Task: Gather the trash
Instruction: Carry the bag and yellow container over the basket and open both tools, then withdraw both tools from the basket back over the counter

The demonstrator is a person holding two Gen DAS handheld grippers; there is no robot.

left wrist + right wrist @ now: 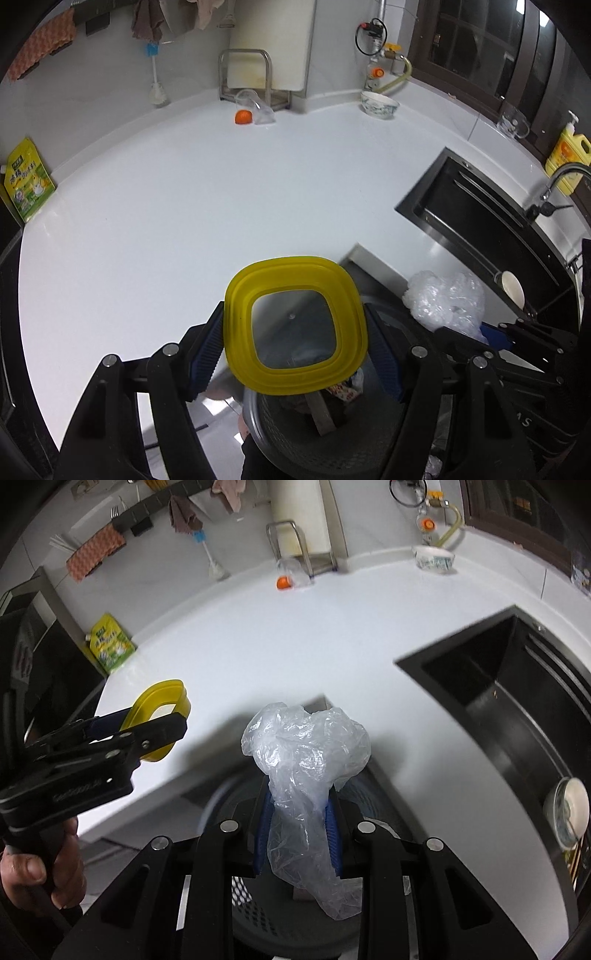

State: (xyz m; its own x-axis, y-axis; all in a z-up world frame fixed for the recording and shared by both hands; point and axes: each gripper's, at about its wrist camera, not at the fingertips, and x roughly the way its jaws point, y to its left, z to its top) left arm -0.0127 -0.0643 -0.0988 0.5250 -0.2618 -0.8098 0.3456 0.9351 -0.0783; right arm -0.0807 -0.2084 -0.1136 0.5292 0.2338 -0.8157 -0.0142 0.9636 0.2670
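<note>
Both grippers hang over the dark mesh bin [325, 454], which sits on the floor just off the tabletop [184, 206] edge.

Left gripper [295, 347]: fingers closed on the yellow lid [295, 325], one pad on each opposite rim edge. The lid sits flat between the fingers, directly above the bin mouth. Likely light, stiff, slightly flexible plastic; an edge pinch works, but the rim looks smooth, so it could pivot or slip if squeezed off-centre.

Right gripper [297, 834]: fingers closed on the crumpled clear plastic bag [306, 753]. It's pinched at mid-length: the bulk puffs up beyond the fingertips, a tail droops below toward the bin. Very light, soft, no shape of its own; any bunch of film is a good hold, though it may cling to the pads on release.

The bin already holds some scraps; can't tell what.

Farther out on the tabletop: a clear plastic cup [255, 107] lying on its side with an orange cap [243, 117] beside it by the back wall, probably trash left to collect. A patterned bowl [379, 104] is near the tap hose, a yellow-green pouch [27, 181] at the left edge, a black sink [480, 229] to the right.
</note>
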